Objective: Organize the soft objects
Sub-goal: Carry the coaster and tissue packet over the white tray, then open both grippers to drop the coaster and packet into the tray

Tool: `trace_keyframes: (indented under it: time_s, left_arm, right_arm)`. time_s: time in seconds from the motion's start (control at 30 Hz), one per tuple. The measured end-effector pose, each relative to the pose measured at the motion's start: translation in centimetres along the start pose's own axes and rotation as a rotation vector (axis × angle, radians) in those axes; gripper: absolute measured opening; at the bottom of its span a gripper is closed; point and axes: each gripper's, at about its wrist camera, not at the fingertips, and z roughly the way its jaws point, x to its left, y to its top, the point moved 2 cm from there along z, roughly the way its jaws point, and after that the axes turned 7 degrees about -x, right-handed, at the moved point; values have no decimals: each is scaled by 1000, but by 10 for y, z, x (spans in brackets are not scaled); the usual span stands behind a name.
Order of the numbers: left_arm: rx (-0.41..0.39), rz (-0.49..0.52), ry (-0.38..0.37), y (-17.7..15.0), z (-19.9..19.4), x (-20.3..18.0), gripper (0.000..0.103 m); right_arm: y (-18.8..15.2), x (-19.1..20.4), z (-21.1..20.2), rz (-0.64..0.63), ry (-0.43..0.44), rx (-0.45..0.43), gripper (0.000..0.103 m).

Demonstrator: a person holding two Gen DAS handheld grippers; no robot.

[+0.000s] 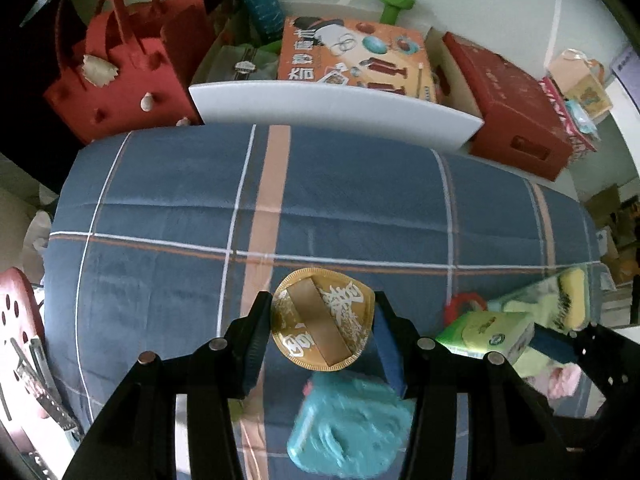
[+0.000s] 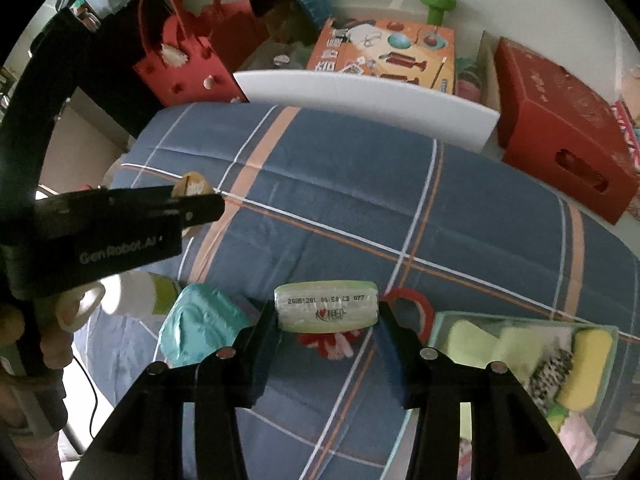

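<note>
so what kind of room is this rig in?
Most likely a bedroom or spare room in a home, used partly for storage. The work surface is a blue plaid bedsheet over something soft; behind it sit a red felt tote, a red carton and a green dumbbell.

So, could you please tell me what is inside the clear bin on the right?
The bin holds a yellow sponge, pale green pads, a speckled cloth and something pink. Anything beneath them is covered.

Left gripper (image 1: 322, 330) pointing steeply down, clamped; right gripper (image 2: 326, 312) likewise.
</note>
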Motion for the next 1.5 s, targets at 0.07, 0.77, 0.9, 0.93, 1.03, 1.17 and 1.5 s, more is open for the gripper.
trace_keyframes:
  time_s: [0.07,0.77,0.9,0.93,1.03,1.17,1.5]
  left_arm:
    - [-9,10,-8,-6,-16,-7,51]
    - [81,336,-238,-133,-22,-224,51]
    - [141,346,-250,-152,-1,-239,51]
    - [150,348,-250,-156,2,-241,51]
    - [175,348,-246,-162,12,-244,60]
    - [181,315,-282,-157,14,-238,84]
    - [122,246,-185,-121,6,-183,86]
  right_arm:
    - [-6,-5,-15,5,-10,-8,50]
    - [-145,-152,-89,177,-241,141,50]
    - [-160,-163,-79,193,-237,181,50]
    - [-162,-164,-75,191,-237,191,50]
    - [-165,-164,-66,184,-232,212,50]
    - [-161,-166,-61,192,-236,201,50]
    - [-135,-169,-66,228,-265,148,73]
